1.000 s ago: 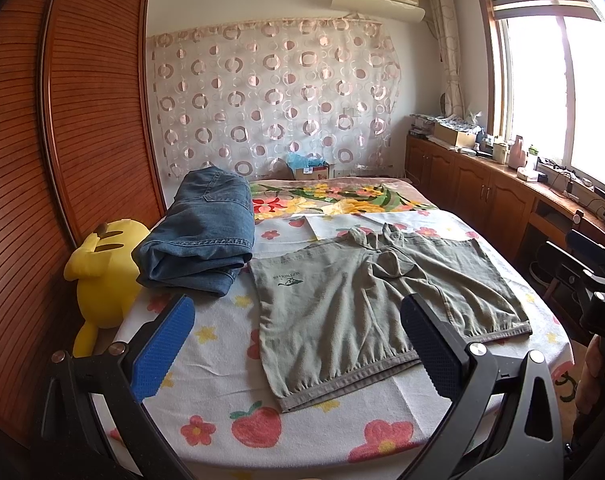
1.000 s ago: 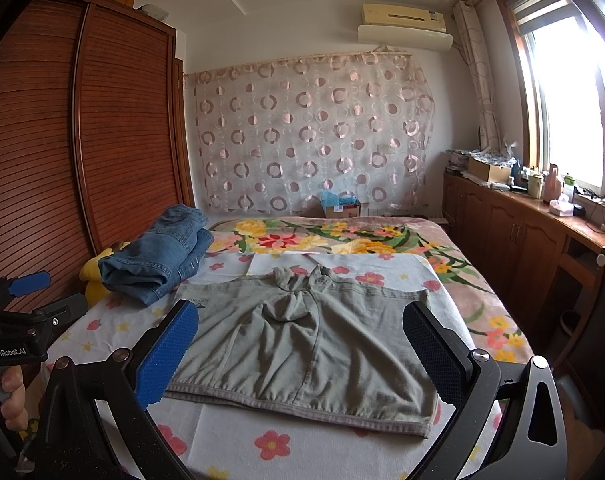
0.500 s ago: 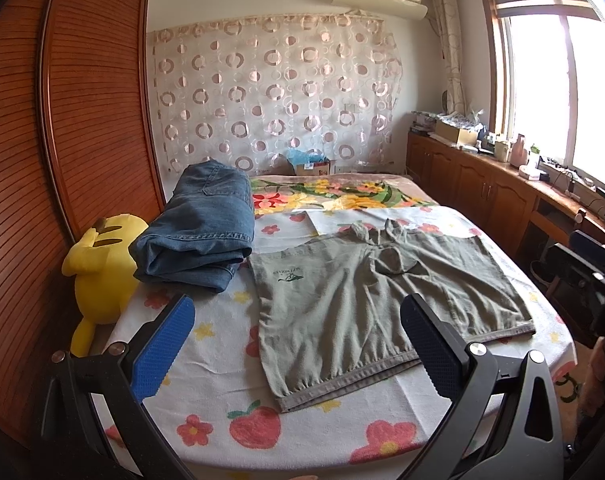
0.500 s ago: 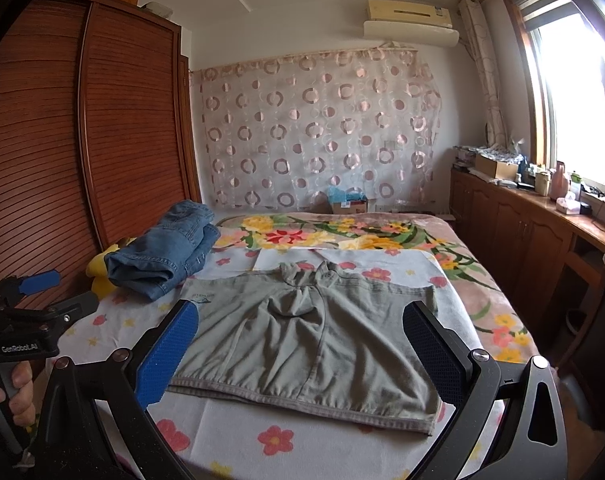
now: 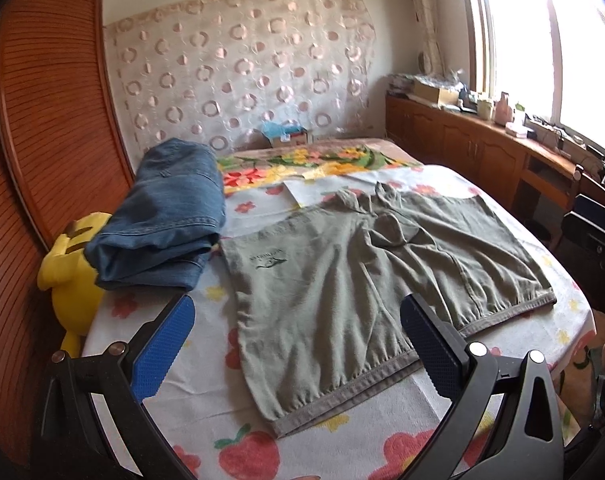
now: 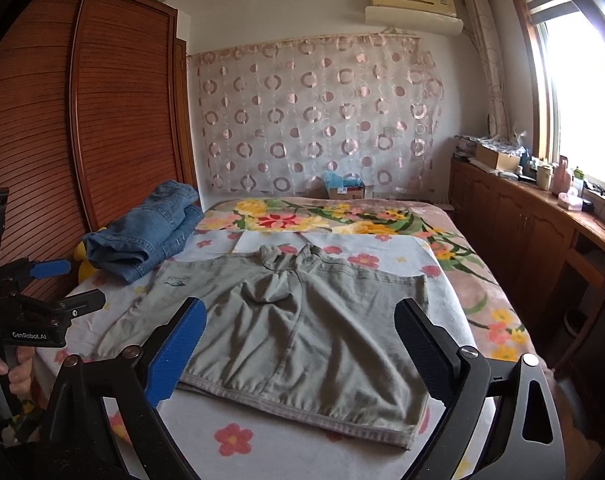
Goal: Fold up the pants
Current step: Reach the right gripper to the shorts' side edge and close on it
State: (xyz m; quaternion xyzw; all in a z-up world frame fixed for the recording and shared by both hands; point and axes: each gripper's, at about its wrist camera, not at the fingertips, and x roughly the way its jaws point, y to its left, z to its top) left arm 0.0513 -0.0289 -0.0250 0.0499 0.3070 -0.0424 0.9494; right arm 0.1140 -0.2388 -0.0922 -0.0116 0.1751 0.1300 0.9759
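1. The grey-green pants [image 5: 366, 276] lie flat on the bed [image 5: 206, 408], straight ahead of and below both of my tools; neither tool touches the cloth
2. Their long axis runs across my view, side to side: the waistband with its bunched drawstring sits at the far edge, the two leg hems [image 6: 302, 402] lie along the near edge, closest to me
3. My left hand-held gripper [image 5: 294, 344] hangs open over the near left hem, the leg with the small printed logo [image 5: 268, 260]; that corner is its nearest grasp point
4. My right hand-held gripper [image 6: 300, 346] has just been narrowing a little but its jaws are wide apart, with nothing pinched; the cloth seen between the pads lies below them on the bed. It is nearer the right leg's hem
5. I judge the coming fold turns on this: each tool takes the hem on its own side
6. The fabric looks soft and thin, creased around the crotch, spread in one layer, not yet folded
7. A folded pair of blue jeans [image 5: 166, 216] lies just beside the left leg, with a yellow plush toy [image 5: 72, 276] beyond
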